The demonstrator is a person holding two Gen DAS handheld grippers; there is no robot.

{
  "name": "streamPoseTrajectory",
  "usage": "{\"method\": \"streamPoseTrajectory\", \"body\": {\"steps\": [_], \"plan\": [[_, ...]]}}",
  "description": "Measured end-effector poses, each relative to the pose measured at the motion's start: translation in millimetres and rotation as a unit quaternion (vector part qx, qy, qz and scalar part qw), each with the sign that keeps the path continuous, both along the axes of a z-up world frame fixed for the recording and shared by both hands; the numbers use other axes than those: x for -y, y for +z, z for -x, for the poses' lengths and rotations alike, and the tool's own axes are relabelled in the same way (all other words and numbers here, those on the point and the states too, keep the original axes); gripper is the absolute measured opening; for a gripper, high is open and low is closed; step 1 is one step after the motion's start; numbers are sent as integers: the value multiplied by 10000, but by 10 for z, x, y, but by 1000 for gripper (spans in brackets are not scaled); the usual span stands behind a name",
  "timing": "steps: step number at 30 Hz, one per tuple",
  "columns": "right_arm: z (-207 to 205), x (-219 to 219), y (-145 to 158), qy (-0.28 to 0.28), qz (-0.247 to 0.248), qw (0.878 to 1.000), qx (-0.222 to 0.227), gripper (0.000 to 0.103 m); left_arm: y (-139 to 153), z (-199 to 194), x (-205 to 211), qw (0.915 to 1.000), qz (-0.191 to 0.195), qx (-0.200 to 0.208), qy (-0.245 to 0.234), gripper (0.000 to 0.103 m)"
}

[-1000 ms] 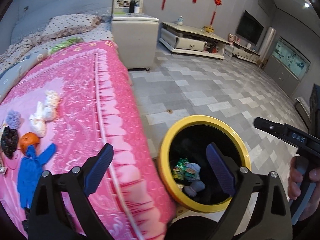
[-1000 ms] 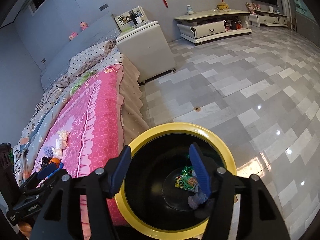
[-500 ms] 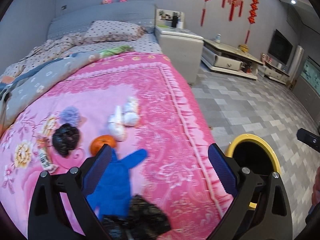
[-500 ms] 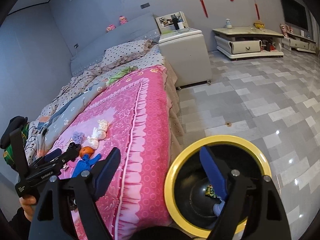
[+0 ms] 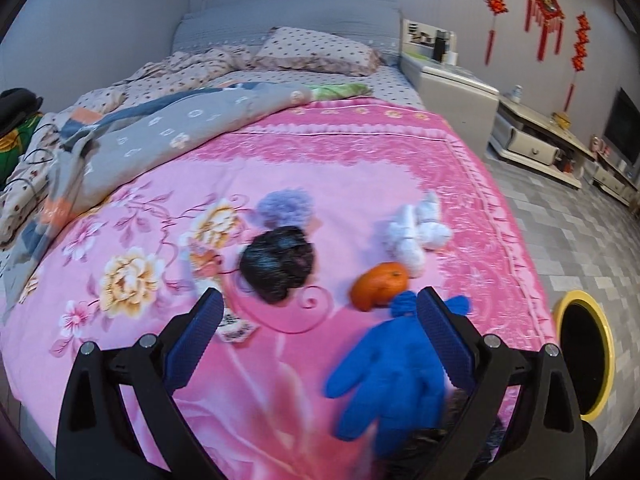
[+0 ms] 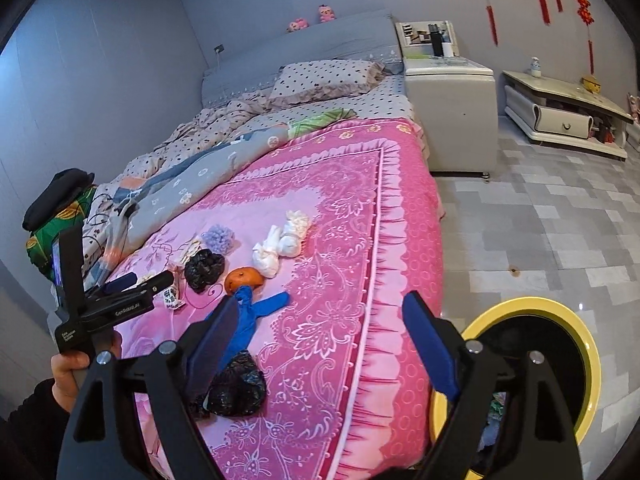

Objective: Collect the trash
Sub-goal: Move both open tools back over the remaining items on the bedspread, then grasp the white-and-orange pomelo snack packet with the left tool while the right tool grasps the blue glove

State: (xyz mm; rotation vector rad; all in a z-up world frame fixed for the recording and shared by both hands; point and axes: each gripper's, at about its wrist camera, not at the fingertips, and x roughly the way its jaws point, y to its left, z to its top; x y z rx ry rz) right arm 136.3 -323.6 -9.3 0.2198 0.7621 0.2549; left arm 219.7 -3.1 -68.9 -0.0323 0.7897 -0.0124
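Note:
On the pink bedspread [image 5: 360,168] lie a blue glove [image 5: 384,376], an orange peel [image 5: 378,286], a black crumpled bag [image 5: 278,262], white tissue wads [image 5: 416,236], a purple puff [image 5: 284,204] and a small wrapper [image 5: 236,328]. My left gripper [image 5: 320,328] hangs open over them, its right finger above the glove. The right wrist view shows my right gripper [image 6: 320,340] open and holding nothing above the bed's edge. That view also shows a second black bag [image 6: 236,384], the glove [image 6: 256,312] and the left gripper [image 6: 144,280]. The yellow-rimmed bin [image 6: 580,328] stands on the floor beside the bed.
A grey quilt [image 5: 160,136] and spotted pillow [image 5: 316,52] cover the far half of the bed. A white nightstand [image 6: 448,108] and low TV cabinet [image 6: 560,116] stand on the tiled floor [image 6: 560,220]. A hand [image 6: 68,372] holds the left gripper.
Both grippers have swung left, from above the bin to over the bed. The bin has slid to the right edge of both views. The right jaws stand wider.

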Motion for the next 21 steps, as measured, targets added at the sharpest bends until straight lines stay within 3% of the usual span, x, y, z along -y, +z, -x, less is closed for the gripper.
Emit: {"method": "streamPoseTrajectory", "body": {"steps": [12,21], "plan": [[-314,-810,-312,635,231,9970,-382,80,-347,-221,-734,9972,-141,-276,679,93],[-552,-1211,-567,891,415,9933,-602,80,-587,-408,-963,9947,-21,-464,915,93]]}}
